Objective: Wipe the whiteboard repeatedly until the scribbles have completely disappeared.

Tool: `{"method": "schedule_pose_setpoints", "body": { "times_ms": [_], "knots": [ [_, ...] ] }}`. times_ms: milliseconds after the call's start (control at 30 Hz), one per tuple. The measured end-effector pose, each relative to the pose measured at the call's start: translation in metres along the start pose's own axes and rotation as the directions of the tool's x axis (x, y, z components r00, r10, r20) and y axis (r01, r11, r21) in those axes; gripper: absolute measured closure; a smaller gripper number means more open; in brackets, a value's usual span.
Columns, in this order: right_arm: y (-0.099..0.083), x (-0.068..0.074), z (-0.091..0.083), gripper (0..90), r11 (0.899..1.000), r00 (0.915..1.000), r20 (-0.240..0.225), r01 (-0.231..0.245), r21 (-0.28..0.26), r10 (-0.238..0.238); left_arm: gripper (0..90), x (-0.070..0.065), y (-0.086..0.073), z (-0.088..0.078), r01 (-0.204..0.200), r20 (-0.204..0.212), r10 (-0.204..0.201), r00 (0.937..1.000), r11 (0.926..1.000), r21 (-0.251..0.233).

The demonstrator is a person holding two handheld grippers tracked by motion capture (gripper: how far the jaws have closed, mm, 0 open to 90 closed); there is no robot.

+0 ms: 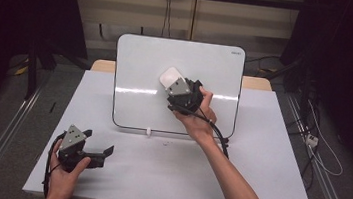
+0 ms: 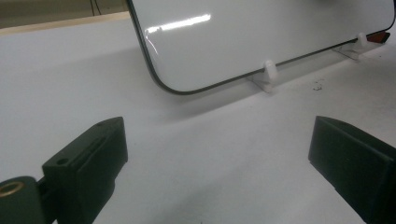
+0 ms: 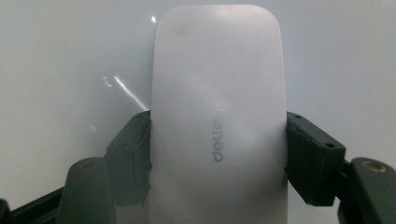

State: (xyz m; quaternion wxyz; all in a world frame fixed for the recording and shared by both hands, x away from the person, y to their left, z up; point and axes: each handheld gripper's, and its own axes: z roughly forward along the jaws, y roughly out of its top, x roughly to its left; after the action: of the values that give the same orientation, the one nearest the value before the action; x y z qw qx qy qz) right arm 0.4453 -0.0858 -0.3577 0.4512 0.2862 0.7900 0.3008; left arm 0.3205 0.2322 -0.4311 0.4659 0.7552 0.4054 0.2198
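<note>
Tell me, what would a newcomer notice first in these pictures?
The eye goes first to the white eraser, clamped in the right gripper and held against the whiteboard that stands at the far side of the table. Next comes the left gripper, jaws wide open, resting near the front left corner, holding nothing.

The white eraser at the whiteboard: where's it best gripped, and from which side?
Across its two long straight sides, coming from its near short end. The right gripper clamps the eraser that way, its flat face against the whiteboard.
</note>
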Motion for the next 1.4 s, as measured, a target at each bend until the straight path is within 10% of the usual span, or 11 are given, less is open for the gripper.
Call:
{"method": "schedule_pose_setpoints", "body": {
  "times_ms": [500,1400],
  "knots": [
    [0.005,-0.009,0.002,31.7,0.999,0.9992,0.026,-0.032,-0.003,0.032,4.6,-0.002,0.0,0.001,0.002,0.002,-0.002,1.0,1.0,-0.001],
    [-0.013,0.08,-0.004,31.7,0.992,0.9861,-0.104,0.13,-0.008,-0.13,4.6,-0.002,0.0,0.004,0.002,0.001,-0.002,1.0,0.9999,0.013]
  ]
}}
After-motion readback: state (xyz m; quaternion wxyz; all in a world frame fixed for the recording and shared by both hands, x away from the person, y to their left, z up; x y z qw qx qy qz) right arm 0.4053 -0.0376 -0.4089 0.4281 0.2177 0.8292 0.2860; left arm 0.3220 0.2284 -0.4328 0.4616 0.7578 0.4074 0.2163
